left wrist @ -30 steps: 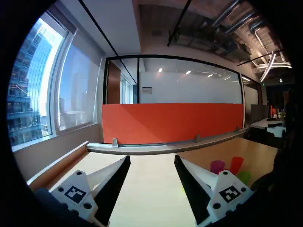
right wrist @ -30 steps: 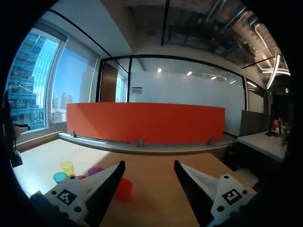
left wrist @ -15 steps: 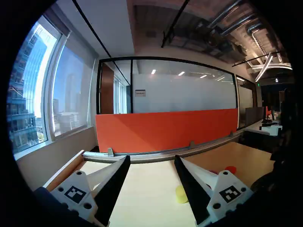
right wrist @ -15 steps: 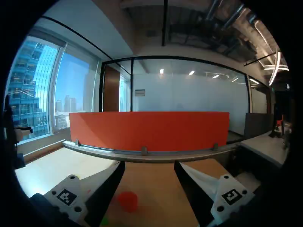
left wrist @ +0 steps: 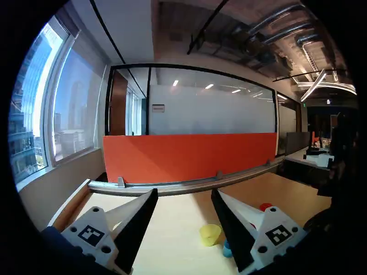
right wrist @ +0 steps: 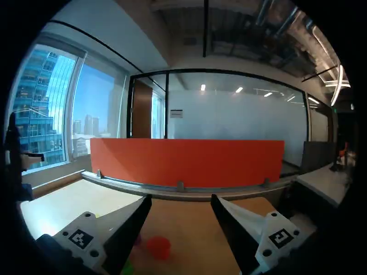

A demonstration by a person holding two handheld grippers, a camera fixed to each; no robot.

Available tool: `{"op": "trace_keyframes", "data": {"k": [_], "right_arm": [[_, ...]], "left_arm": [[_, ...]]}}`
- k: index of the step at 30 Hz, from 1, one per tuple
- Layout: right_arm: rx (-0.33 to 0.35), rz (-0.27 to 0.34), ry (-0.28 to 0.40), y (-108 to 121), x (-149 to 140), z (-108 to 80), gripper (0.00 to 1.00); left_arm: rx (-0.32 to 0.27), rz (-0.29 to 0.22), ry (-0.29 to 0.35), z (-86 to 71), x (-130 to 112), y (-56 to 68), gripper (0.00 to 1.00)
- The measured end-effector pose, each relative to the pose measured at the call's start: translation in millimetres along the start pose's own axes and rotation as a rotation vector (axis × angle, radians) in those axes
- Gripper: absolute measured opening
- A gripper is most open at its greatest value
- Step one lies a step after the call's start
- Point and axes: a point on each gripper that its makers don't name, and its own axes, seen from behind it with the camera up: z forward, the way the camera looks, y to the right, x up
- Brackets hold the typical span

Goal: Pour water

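Two grippers hang above a wooden table (left wrist: 179,238), each with its jaws spread wide and nothing between them. In the left gripper view, the left gripper (left wrist: 183,192) points toward an orange partition (left wrist: 192,156) along the table's far edge. A yellow cup (left wrist: 210,234) stands upright just beside the inner edge of its right-hand finger, a teal cup (left wrist: 227,250) peeks out lower down against that finger, and a red cup (left wrist: 265,206) shows just above it (mostly hidden). In the right gripper view, the right gripper (right wrist: 180,198) faces the same partition, and a red cup (right wrist: 158,246) stands upright on the table between its fingers, nearer the left-hand one. Whether any cup holds water cannot be told.
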Motion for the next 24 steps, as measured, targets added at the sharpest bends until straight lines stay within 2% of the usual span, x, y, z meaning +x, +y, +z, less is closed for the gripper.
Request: {"op": "trace_keyframes", "data": {"k": [9,18,24], "right_arm": [[0.143,-0.036,0.020,-27,9,-6.6,1.00],[0.291,-0.041,0.016,-58,14,-14.6,1.00],[0.345,-0.056,0.009,-72,13,-17.3,1.00]], "left_arm": [[-0.093,0.030,-0.015,-0.5,5,12.3,0.86],[-0.232,0.025,-0.053,-0.8,-6,37.7,0.86],[-0.268,0.010,-0.062,0.5,-9,40.8,0.86]]}}
